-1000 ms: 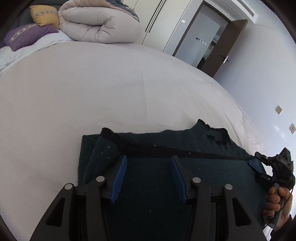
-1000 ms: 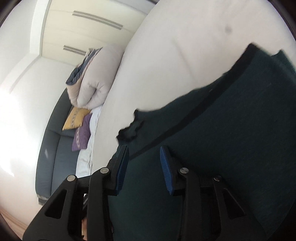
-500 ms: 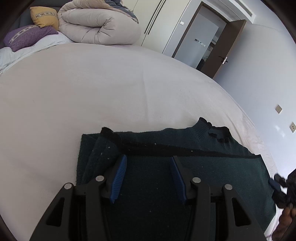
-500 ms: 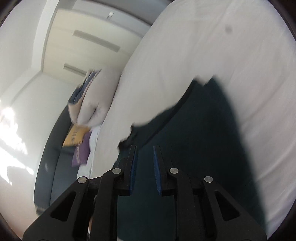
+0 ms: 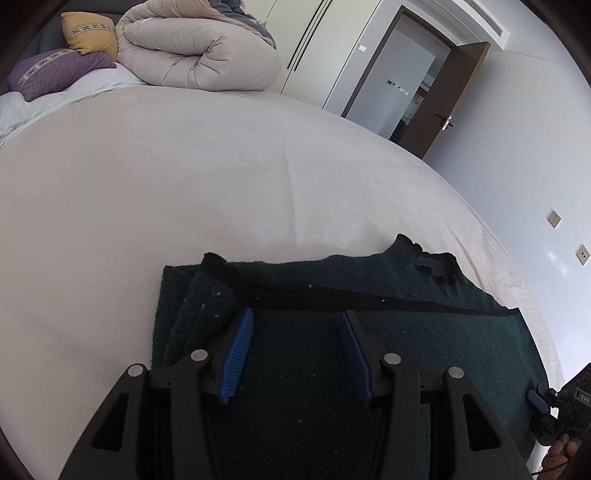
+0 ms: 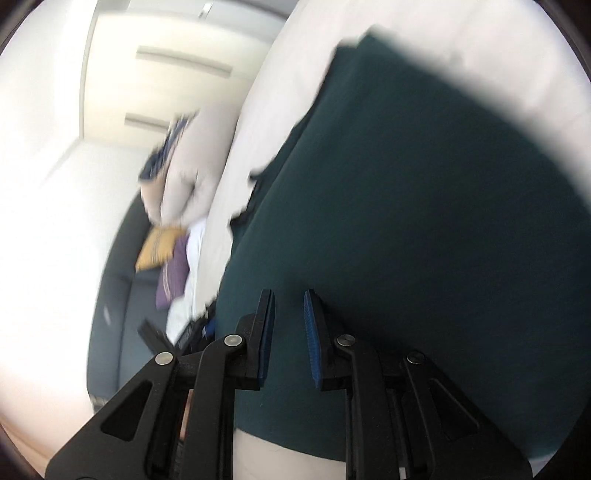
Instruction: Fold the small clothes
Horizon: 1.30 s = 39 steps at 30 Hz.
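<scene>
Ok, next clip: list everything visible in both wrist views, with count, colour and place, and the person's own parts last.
sweater: 1, dark green with black trim, partly folded at the bed's near edge
bed: 1, white sheet, fills most of the left view
rolled duvet: 1, beige, far end of the bed
cushions: 2, yellow and purple, left of the duvet
door: 1, dark brown, open, back right
wardrobe: 1, cream, behind the duvet
wall sockets: 2, on the right wall
left gripper: 1, black with blue pads, open above the sweater
right gripper: 1, same colours, narrow gap, over the sweater's edge; grip unclear
hand: 1, bottom right corner, holding the right gripper
</scene>
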### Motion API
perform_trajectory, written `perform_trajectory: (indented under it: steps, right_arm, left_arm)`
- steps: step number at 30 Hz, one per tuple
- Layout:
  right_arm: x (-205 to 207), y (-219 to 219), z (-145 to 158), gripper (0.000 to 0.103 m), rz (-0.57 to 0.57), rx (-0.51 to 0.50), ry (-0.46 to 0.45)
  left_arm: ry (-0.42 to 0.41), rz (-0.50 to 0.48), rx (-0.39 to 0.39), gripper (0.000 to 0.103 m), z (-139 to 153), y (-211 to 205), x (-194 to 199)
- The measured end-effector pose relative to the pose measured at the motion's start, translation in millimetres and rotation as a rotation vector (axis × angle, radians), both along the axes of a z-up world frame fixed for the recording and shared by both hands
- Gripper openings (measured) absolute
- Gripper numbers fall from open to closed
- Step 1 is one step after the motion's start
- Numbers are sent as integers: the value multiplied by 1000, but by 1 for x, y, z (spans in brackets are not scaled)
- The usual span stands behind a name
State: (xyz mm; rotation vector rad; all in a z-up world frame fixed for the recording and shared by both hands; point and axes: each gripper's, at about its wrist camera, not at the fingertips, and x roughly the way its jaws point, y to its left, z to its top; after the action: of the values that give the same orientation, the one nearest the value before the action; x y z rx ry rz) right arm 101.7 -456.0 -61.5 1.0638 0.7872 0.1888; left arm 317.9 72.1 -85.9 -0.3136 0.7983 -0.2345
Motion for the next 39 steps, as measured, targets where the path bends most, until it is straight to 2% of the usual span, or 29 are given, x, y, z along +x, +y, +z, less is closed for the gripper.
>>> perform_trajectory:
  steps: [5,8,10,12,17,20,21,22,24,28,32,35,39]
  right_arm:
    - [-26,-55,15,16,-177,-47,5]
    - [-34,-68,31,16,-238,-128,28]
    - [-37,-68,39,17,-241,-124,16]
    - [-35,-50,46,17,-170,-118,-6]
    - [2,48,45,17,122,-158,-9]
    - [24,86,20,17,246,-159,84]
    - [27,91,9,16,250,-180,132]
    - [25,83,3,16,232,-177,149]
    - [14,70,-1,16,178,-132,126]
    - [-13,27,5,16,32,-166,121]
    - [-38,6,19,16,-75,-228,131]
    - [-55,-1,28,17,-68,-240,122]
    - [-62,18,38,17,-3,-254,82]
  left_arm:
    - [0,1,10,51,0,-1,0]
    - [-1,1,10,51,0,0,0]
    - [0,1,14,51,0,-1,1]
    - [2,2,22,51,1,-2,1]
    - [13,4,62,51,3,-8,2]
    - [30,4,96,51,7,-12,1]
    - [36,2,116,51,8,-14,-1]
    - [38,-1,135,51,10,-15,-4]
    - [46,-5,170,52,12,-17,-12]
    - [62,-2,225,60,17,-18,-30]
    - [78,4,278,63,17,-18,-52]
    - [82,20,290,63,22,-16,-70]
    - [86,31,294,63,35,-19,-93]
